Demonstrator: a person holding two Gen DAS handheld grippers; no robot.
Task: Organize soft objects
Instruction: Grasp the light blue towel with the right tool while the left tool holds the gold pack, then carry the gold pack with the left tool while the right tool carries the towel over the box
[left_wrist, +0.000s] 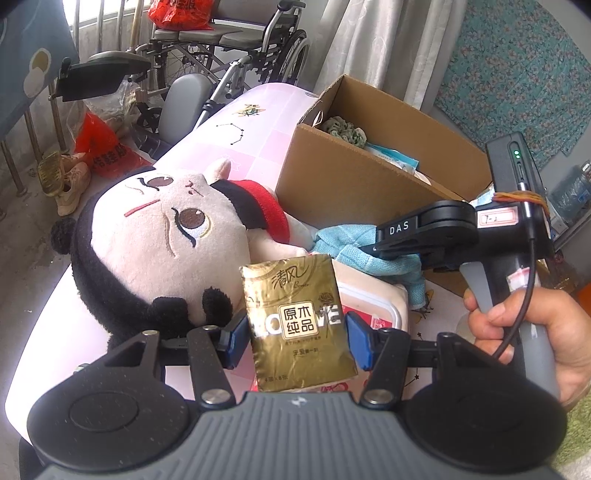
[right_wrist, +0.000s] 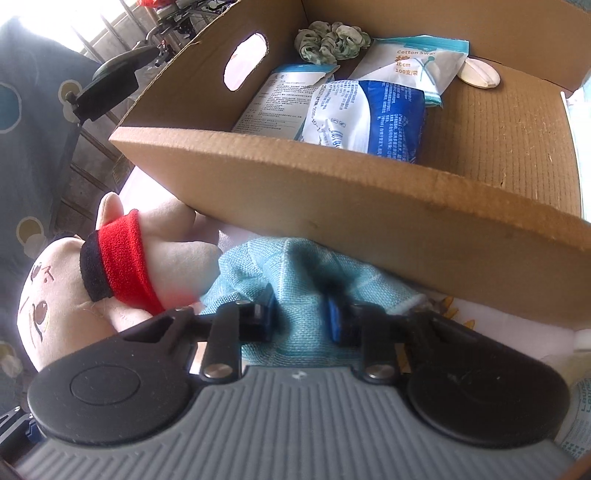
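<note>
My left gripper (left_wrist: 297, 336) is shut on a gold tissue pack (left_wrist: 291, 295), which stands upright between its blue pads, above a pink-and-white wipes pack (left_wrist: 373, 299). A big plush doll (left_wrist: 159, 236) with a red and black band lies on its side to the left. Beside it a light blue cloth (left_wrist: 347, 243) is bunched against the cardboard box (left_wrist: 343, 177). In the right wrist view my right gripper (right_wrist: 301, 314) points down into the light blue cloth (right_wrist: 295, 266), its pads pinching a fold. The plush doll (right_wrist: 122, 266) touches the cloth's left side.
The cardboard box (right_wrist: 332, 192) holds a green scrunched cloth (right_wrist: 332, 38), a cotton swab packet (right_wrist: 417, 62) and a blue-and-white packet (right_wrist: 369, 118). A hand (left_wrist: 535, 332) grips the right gripper's handle. The pink table (left_wrist: 258, 133) ends at the left, with a wheelchair (left_wrist: 221, 48) beyond.
</note>
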